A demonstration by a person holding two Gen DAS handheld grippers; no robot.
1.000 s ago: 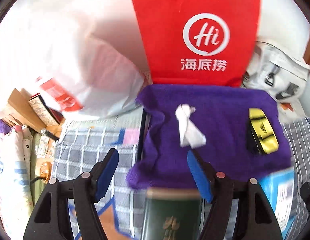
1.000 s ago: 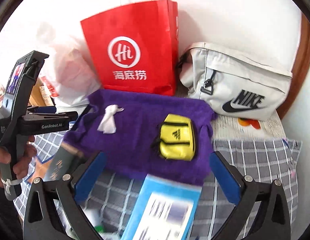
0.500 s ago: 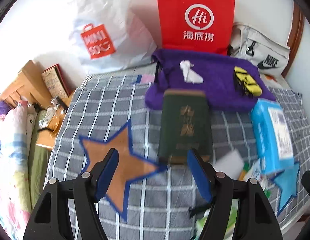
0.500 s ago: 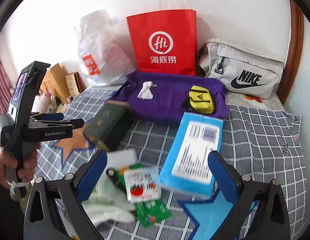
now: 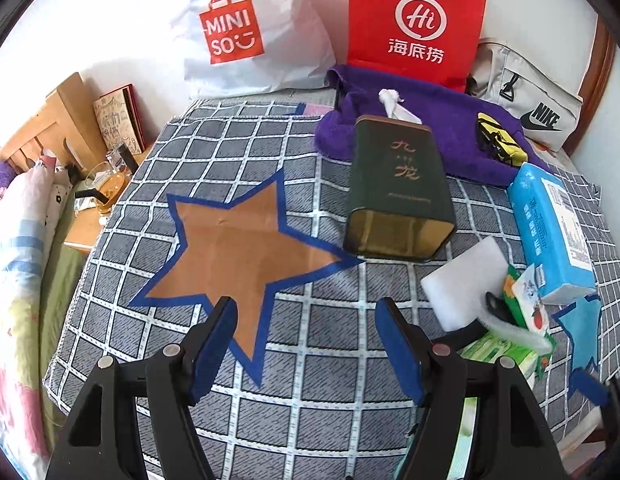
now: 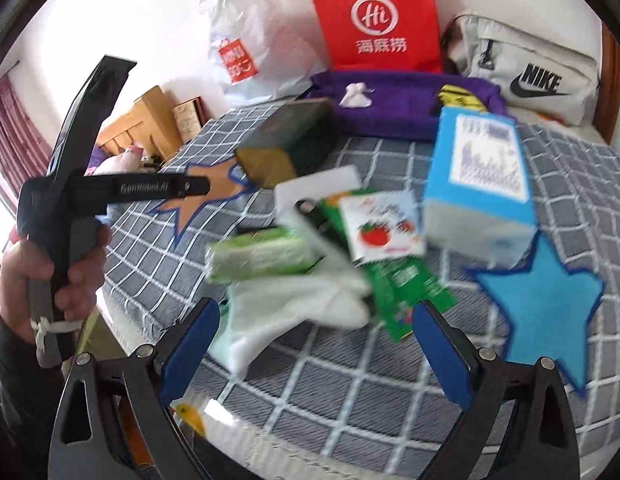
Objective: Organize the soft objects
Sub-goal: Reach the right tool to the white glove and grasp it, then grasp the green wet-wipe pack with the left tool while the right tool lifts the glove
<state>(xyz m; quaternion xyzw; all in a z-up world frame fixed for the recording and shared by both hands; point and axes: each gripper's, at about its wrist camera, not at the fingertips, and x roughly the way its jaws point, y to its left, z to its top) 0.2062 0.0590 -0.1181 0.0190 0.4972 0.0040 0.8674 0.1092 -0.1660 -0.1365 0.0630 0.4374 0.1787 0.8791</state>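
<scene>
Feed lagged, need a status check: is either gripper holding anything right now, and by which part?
Nothing is held. The left gripper hangs open over the checked cloth; the right gripper is open above the white cloth, fingers not touching it.

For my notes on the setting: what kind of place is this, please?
Probably a bedroom: a checked cover over what looks like a bed, a wooden headboard at the wall, patterned bedding alongside.
</scene>
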